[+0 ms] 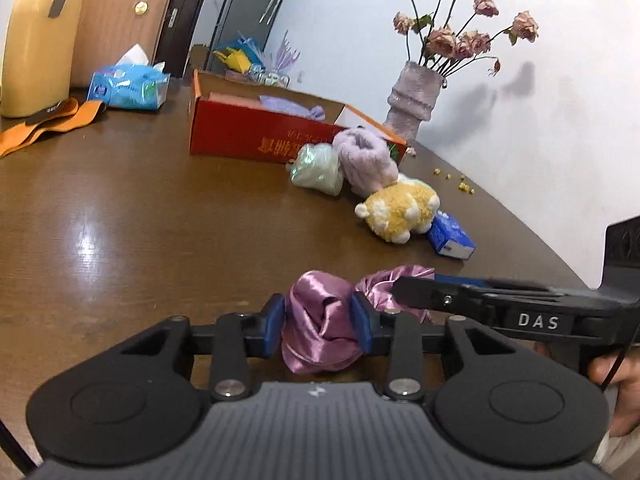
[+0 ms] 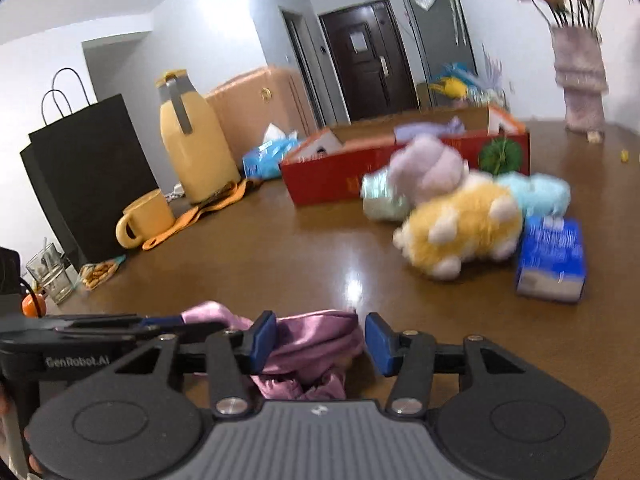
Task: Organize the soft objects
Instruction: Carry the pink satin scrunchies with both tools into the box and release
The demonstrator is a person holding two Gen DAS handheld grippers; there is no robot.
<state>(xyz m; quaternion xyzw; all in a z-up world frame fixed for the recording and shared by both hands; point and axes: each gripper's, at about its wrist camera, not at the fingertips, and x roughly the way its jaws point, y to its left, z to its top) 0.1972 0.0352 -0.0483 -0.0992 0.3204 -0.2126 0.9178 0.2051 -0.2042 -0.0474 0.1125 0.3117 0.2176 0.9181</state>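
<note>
A pink satin cloth (image 1: pixel 320 324) lies at the near edge of the brown table. My left gripper (image 1: pixel 318 326) is shut on it, both blue pads pressing the bunched fabric. My right gripper (image 2: pixel 320 340) is open around the other end of the same cloth (image 2: pixel 312 344), with a gap between the right pad and the fabric; its finger (image 1: pixel 424 286) also shows in the left wrist view. Further off lie a yellow plush toy (image 1: pixel 400 210), a purple fluffy item (image 1: pixel 364 160), a pale green wrapped bundle (image 1: pixel 318 168) and a light blue fluffy item (image 2: pixel 536 194). A red cardboard box (image 1: pixel 256 136) behind them holds a lavender cloth (image 1: pixel 292 106).
A blue tissue pack (image 1: pixel 452 238) lies beside the plush. A vase of dried roses (image 1: pixel 412 100) stands at the back right. At the left are a yellow jug (image 2: pixel 196 148), yellow mug (image 2: pixel 146 220), black paper bag (image 2: pixel 88 180), blue wipes pack (image 1: pixel 128 88), orange cloth and a glass (image 2: pixel 50 274).
</note>
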